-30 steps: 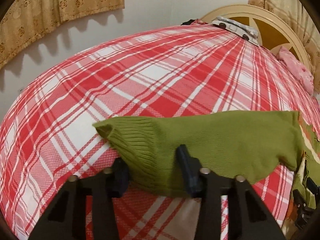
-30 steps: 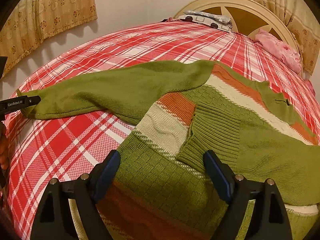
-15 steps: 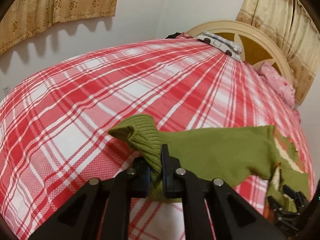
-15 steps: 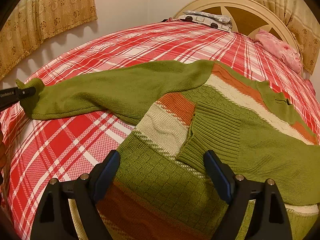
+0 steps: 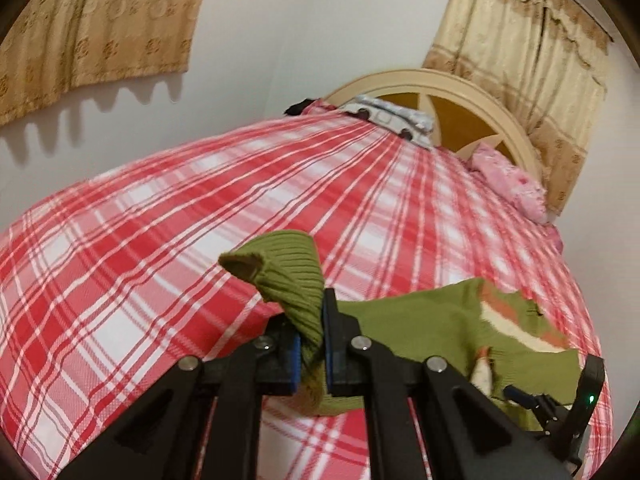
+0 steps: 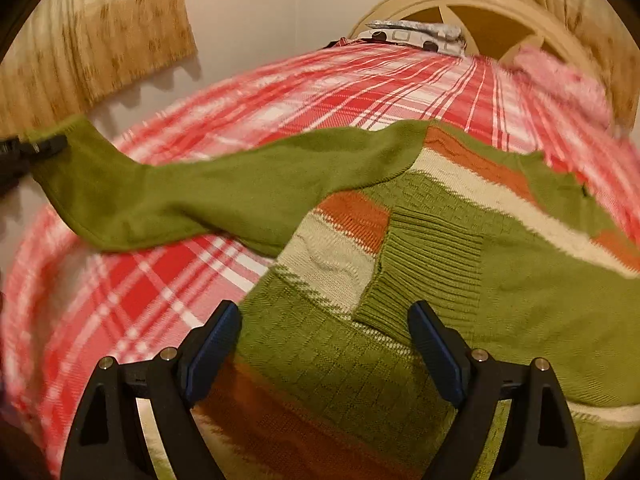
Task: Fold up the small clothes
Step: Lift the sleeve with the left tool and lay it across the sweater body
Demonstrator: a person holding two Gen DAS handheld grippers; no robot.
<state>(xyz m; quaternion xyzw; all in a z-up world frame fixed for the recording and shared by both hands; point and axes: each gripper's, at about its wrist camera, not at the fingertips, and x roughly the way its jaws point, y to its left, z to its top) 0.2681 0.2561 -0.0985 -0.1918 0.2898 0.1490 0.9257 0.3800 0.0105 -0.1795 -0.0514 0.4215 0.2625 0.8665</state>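
Note:
A green knit sweater [image 6: 460, 248] with orange and cream stripes lies on the red plaid bed [image 6: 168, 280]. One sleeve is folded across its front, its ribbed cuff [image 6: 424, 264] near my right gripper. My left gripper [image 5: 311, 344] is shut on the ribbed cuff [image 5: 288, 276] of the other sleeve [image 6: 208, 196] and holds it lifted off the bed, stretched out to the left. It shows at the left edge of the right wrist view [image 6: 36, 148]. My right gripper [image 6: 324, 344] is open, hovering over the sweater's lower body, holding nothing.
A cream headboard [image 5: 452, 92] stands at the far end of the bed. A grey patterned pillow [image 5: 392, 116] and a pink cloth [image 5: 508, 184] lie by it. Beige curtains [image 5: 96, 28] hang on the white wall. Plaid bedcover [image 5: 120, 300] spreads left of the sweater.
My left gripper closed on the sleeve cuff and raised it, pulling the sleeve up off the bed. My right gripper stayed open and shifted slightly over the sweater.

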